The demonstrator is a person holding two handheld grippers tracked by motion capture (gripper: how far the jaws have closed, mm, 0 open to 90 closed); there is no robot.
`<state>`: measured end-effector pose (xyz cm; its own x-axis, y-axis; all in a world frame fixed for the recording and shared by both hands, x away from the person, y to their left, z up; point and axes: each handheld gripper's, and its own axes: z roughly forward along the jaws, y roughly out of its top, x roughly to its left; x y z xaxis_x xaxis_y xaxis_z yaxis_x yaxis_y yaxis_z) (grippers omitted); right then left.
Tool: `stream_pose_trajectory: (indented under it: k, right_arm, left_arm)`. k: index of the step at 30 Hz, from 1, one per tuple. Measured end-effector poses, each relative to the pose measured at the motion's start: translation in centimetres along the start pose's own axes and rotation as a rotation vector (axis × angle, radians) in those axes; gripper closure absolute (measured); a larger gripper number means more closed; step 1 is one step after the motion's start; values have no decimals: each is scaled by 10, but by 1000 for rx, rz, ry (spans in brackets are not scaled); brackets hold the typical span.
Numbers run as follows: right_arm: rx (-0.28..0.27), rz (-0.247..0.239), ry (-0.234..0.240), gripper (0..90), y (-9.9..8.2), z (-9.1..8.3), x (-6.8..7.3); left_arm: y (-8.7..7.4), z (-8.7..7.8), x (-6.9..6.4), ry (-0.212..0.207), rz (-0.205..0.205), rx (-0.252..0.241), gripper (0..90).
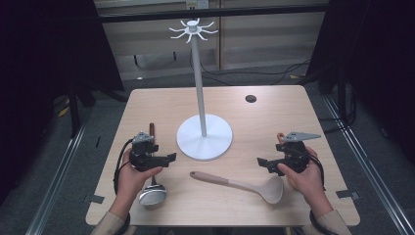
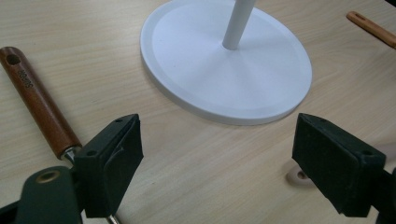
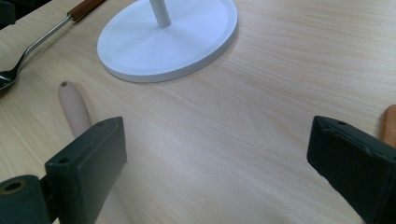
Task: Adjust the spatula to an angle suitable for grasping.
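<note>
A white hook stand [image 1: 200,83] rises from its round base [image 1: 204,139] at the table's middle. A beige ladle [image 1: 240,185] lies in front of it. A metal spoon with a brown wooden handle [image 1: 152,195] lies at the left, partly under my left gripper [image 1: 168,159], which is open with nothing between its jaws. My right gripper [image 1: 264,165] is open too, just right of the ladle's bowl. In the left gripper view the left gripper [image 2: 219,135] faces the base [image 2: 224,65]. In the right gripper view the right gripper [image 3: 215,144] stands over bare wood beside the ladle's handle [image 3: 74,109].
An orange handle [image 1: 280,138] lies behind the right gripper and shows again as the orange handle [image 3: 388,126] at the right edge. A dark round hole [image 1: 250,98] marks the table [image 1: 274,117] at the far right. Cables run across the floor beyond.
</note>
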<state>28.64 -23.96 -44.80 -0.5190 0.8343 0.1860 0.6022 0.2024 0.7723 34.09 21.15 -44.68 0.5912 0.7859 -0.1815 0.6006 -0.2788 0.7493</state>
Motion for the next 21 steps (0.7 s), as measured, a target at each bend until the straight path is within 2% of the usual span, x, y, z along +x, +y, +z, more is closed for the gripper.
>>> stream_pose_trajectory:
  k: [1, 4, 6, 9, 11, 12, 14, 15, 16, 17, 18, 19, 20, 21]
  right_arm:
    - [1, 3, -1, 46, -1, 0, -1]
    - [17, -8, -12, 46, -3, 0, -1]
    - [19, -14, -17, 46, -3, -1, -1]
    - [5, -5, -20, 46, -4, -4, -2]
    - [7, -2, -26, 46, -4, -5, -3]
    - [6, 0, -38, 46, -6, -7, -4]
    - [7, 1, -41, 46, -6, -8, -5]
    - [7, 2, -44, 47, -8, -9, -7]
    - [7, 3, -46, 47, -9, -10, -7]
    - [10, 3, -50, 47, -9, -12, -8]
    - [10, 10, -53, 47, -10, -12, -8]
    - [5, 12, -56, 49, -10, -14, -9]
    - [2, 16, -58, 48, -11, -15, -10]
    - [1, 18, -59, 49, -12, -16, -10]
  left_arm:
    - [0, 0, 3, 5, 5, 17, 159]
    - [0, 1, 5, 27, -36, 10, 158]
    - [0, 1, 7, 40, -48, 0, 158]
    - [3, -3, 17, 80, -50, -3, 158]
    - [3, -3, 19, 83, -62, -6, 159]
    - [2, -3, 25, 101, -86, -6, 161]
    - [1, -3, 28, 111, -88, 8, 166]
    - [1, -4, 33, 128, -96, 20, 212]
    - [2, -5, 34, 125, -105, 26, 278]
    - [2, -6, 36, 124, -98, 39, 461]
    - [2, -7, 38, 151, -91, 41, 506]
    - [2, -7, 38, 151, -91, 41, 537]
    - [1, -7, 46, 203, -104, 57, 661]
    - [0, -6, 49, 219, -119, 45, 692]
